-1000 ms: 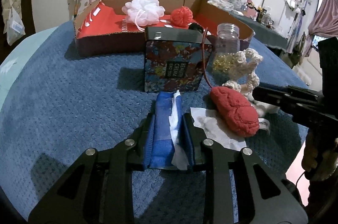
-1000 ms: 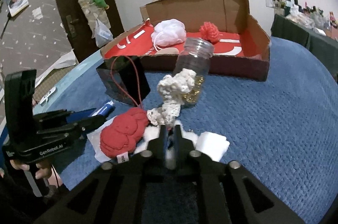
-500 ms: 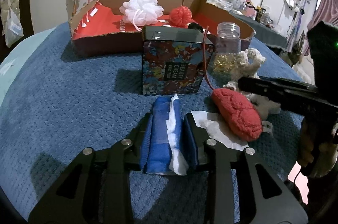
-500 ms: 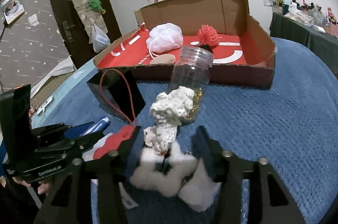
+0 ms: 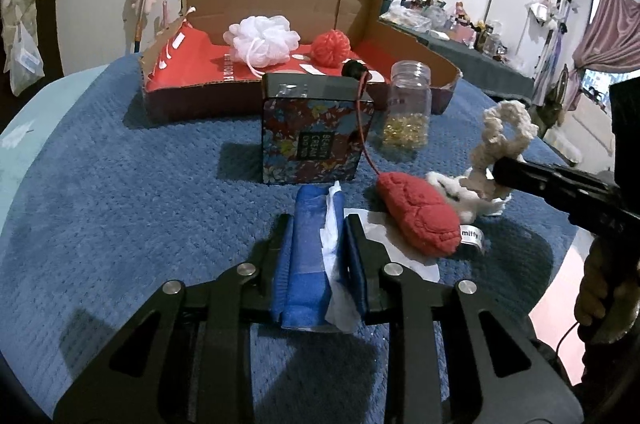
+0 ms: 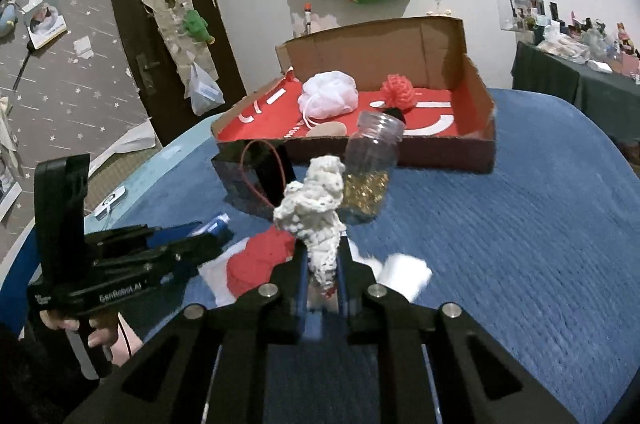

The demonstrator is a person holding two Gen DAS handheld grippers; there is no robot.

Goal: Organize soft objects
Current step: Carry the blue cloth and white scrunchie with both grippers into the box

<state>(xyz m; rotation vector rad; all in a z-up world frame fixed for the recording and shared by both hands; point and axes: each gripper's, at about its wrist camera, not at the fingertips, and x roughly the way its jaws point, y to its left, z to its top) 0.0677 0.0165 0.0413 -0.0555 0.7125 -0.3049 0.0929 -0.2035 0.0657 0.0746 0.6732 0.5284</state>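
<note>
My left gripper (image 5: 316, 240) is shut on a blue tissue pack (image 5: 310, 256) with white tissue sticking out, low over the blue cloth. My right gripper (image 6: 324, 264) is shut on a white crocheted toy (image 6: 316, 216) and holds it lifted above the cloth; it also shows in the left wrist view (image 5: 500, 139). A red knitted plush (image 5: 420, 218) lies on white paper between the grippers. In the open cardboard box (image 5: 420, 47) lie a white bath pouf (image 5: 262, 39) and a red knitted ball (image 5: 331, 48).
A floral tin box (image 5: 316, 139) with a red cord stands just beyond the tissue pack. A glass jar (image 5: 408, 107) of gold beads stands to its right. The table's right edge is near the right gripper.
The right gripper opened, closed again on the white crocheted toy and lifted it off the cloth. The left gripper stayed shut on the tissue pack, barely moving.
</note>
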